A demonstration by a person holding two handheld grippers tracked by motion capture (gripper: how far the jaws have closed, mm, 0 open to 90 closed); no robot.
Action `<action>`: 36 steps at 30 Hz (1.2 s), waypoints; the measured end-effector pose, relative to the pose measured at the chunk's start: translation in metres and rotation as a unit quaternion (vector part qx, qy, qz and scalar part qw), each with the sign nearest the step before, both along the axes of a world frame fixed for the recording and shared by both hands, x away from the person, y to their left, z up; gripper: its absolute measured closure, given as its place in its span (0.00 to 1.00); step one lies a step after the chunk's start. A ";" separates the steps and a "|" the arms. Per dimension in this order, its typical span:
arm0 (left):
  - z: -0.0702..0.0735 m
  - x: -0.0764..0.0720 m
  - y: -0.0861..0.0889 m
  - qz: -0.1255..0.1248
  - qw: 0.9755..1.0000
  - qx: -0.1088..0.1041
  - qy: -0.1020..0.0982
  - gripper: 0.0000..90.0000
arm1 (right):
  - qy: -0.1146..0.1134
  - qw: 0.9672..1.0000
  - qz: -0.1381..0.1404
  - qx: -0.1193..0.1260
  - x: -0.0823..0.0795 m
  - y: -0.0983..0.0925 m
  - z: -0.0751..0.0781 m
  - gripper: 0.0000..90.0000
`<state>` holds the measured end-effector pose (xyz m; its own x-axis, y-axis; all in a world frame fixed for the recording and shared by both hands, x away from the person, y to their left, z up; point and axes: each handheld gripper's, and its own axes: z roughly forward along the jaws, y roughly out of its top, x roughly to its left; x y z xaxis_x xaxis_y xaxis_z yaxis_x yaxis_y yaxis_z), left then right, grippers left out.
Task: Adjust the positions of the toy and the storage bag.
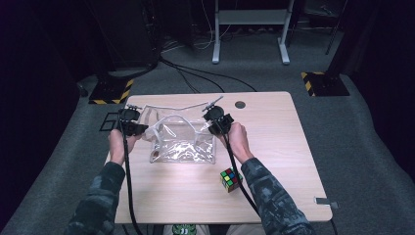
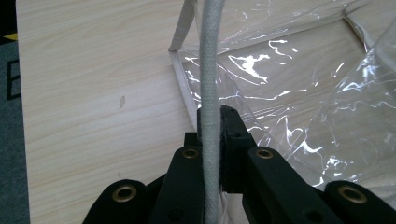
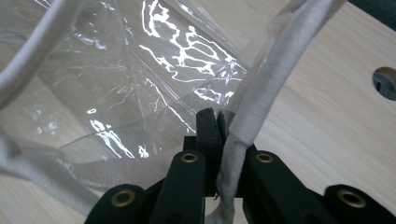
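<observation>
My left gripper [image 1: 138, 128] sits at the left edge of the clear plastic bag [image 1: 183, 142], and my right gripper [image 1: 215, 126] at its upper right corner. The bag lies between the two, spread on the wooden table [image 1: 274, 142].

In the left gripper view, my left gripper [image 2: 219, 116] has its jaws drawn together, pinching the white cord handle [image 2: 209, 84]. The cord runs straight up from between the jaws and out past the top of the view. Just beyond and to the right of the jaw tips lies the crinkled plastic [image 2: 299, 93], shiny with reflections; its white-trimmed edge [image 2: 183, 79] slants away ahead of the jaws. To the left of the jaws is bare wood [image 2: 93, 93].

In the right gripper view, my right gripper [image 3: 215, 116] is likewise closed down, gripping a white fabric strap [image 3: 275, 70] that climbs from between the jaws toward the upper right. The strap looks bunched where the jaws clamp it. Ahead and to the left of the tips, the plastic [image 3: 140, 70] billows up, and another loop of white cord [image 3: 32, 51] curves at the far left. To the right of the jaws is plain tabletop [image 3: 327, 130] with a round hole [image 3: 385, 81] near the edge.

A multicoloured puzzle cube [image 1: 230, 179] stands on the table nearer to me than the bag, well behind my right jaws, beside my right forearm [image 1: 264, 186].
</observation>
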<state>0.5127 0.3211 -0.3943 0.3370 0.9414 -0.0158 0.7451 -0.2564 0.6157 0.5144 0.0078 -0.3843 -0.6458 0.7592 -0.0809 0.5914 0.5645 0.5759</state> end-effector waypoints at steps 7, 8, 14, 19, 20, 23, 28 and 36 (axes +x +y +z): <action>0.006 0.001 -0.004 -0.020 1.000 -0.001 0.002 0.99 | -0.007 1.000 -0.016 -0.006 0.002 -0.025 0.010 0.99; 0.006 0.001 -0.004 -0.022 1.000 -0.002 0.002 0.99 | -0.007 1.000 -0.021 -0.007 0.002 -0.028 0.011 0.99; 0.010 0.001 -0.005 -0.033 0.999 -0.011 0.001 0.99 | -0.011 0.999 -0.044 -0.009 0.004 -0.055 0.016 0.99; 0.016 0.002 -0.011 -0.041 0.999 -0.008 -0.004 0.99 | -0.011 0.998 -0.057 -0.016 0.005 -0.074 0.021 0.99; 0.019 0.003 -0.014 -0.046 0.999 -0.009 -0.007 0.99 | -0.011 0.998 -0.065 -0.015 0.004 -0.077 0.022 0.99; 0.021 0.004 -0.017 -0.049 0.999 -0.012 -0.007 0.99 | -0.014 0.997 -0.068 -0.016 0.004 -0.083 0.025 0.99; 0.028 0.006 -0.023 -0.060 0.998 -0.016 -0.008 0.99 | -0.018 0.997 -0.079 -0.021 0.002 -0.095 0.037 0.99; 0.032 0.010 -0.033 -0.075 0.997 -0.015 -0.002 0.99 | -0.017 0.996 -0.086 -0.032 0.002 -0.110 0.044 0.99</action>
<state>0.5230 0.2883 -0.3624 0.4747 0.8792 -0.0419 0.6965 -0.3461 0.6286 0.5162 -0.1018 -0.3402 -0.5028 0.8509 -0.1525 0.6635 0.4929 0.5629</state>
